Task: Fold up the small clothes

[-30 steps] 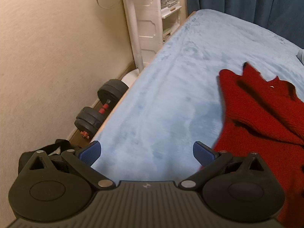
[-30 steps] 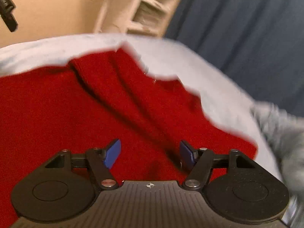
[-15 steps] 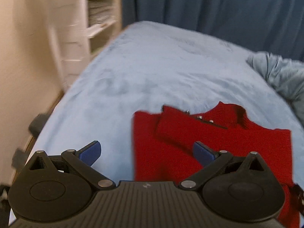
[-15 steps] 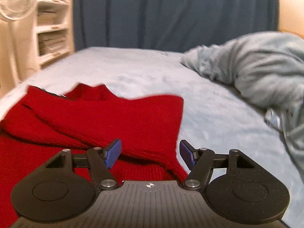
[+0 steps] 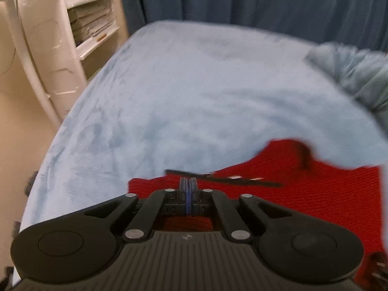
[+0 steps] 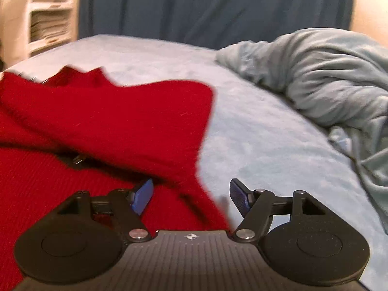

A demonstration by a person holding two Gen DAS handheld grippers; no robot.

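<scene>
- Our left tool [image 5: 187,186] was wide open half a sec ago; now its jaws are pressed together, pads touching, nothing visibly between them
- It sits over the near-left corner of the red sweater [image 5: 303,194], which lies flat on the bed [image 5: 194,92]; whether the tips caught any knit we can't tell, view's blurred
- Both views swung from the wall side round to the curtain [image 6: 218,7], so we now face the sweater square-on
- Our right tool [image 6: 191,195] is part-open as before, jaws apart, holding nothing, with the sweater's right edge under the left pad [image 6: 143,195]
- A sleeve looks already folded across the body, so we judge a corner pinch for the next fold; if the left closed on nothing, it'll need a re-grab
- Grey blanket [image 6: 327,80] is bunched well apart at right
</scene>
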